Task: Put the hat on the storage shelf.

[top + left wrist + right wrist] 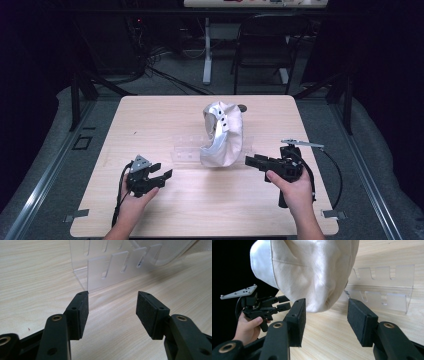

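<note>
A white fabric hat hangs on a clear acrylic stand in the middle of the wooden table. My left gripper hovers near the front left, open, its jaws pointing at the stand a short way off. My right gripper is open just to the right of the hat, nothing between its pads. In the right gripper view the hat hangs close ahead of the open right gripper, with the stand beside it and the left gripper farther off.
A small dark object peeks out behind the hat. Beyond the far table edge stand a black chair, a white desk leg and floor cables. Bare wood lies in front of the hat.
</note>
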The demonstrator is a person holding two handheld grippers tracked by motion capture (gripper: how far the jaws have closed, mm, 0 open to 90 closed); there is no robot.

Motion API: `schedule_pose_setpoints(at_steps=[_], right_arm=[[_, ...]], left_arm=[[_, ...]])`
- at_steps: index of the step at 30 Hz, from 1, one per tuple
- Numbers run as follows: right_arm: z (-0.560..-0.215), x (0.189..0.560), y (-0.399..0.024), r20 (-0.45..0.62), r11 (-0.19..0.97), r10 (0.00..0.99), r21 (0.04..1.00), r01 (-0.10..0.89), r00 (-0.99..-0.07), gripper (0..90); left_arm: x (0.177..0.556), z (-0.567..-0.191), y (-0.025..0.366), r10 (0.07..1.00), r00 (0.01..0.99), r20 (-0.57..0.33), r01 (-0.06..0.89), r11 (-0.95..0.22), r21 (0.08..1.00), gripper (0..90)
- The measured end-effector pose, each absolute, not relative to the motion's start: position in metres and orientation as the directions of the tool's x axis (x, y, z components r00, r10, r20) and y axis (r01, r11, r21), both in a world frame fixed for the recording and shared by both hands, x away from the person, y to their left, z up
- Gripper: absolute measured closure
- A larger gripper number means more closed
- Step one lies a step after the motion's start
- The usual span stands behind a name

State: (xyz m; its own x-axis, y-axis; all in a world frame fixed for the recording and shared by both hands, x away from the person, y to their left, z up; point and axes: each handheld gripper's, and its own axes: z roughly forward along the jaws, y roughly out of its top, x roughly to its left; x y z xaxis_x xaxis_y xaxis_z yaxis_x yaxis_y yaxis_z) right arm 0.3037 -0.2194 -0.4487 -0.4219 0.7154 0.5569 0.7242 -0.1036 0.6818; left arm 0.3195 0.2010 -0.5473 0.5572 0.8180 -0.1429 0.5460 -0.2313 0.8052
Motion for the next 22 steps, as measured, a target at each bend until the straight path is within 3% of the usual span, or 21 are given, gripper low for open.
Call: schedule_pose_setpoints(at_steps=[13,22], right_arm=[[-0.462,0.300,-0.224,0.555,-0.113,0.729,0.676,0.728,-0.401,49.2],[-0.465,0.302,-0.231,0.549,-0.133,0.741,0.683,0.718,-0.386,48.7]], left_arm=[[0.313,-0.546,0.188,0.810,0.587,-0.026,0.474,-0.316,0.822,41.7],[0.309,-0.547,0.161,0.735,0.677,-0.028,0.455,-0.388,0.802,39.5]])
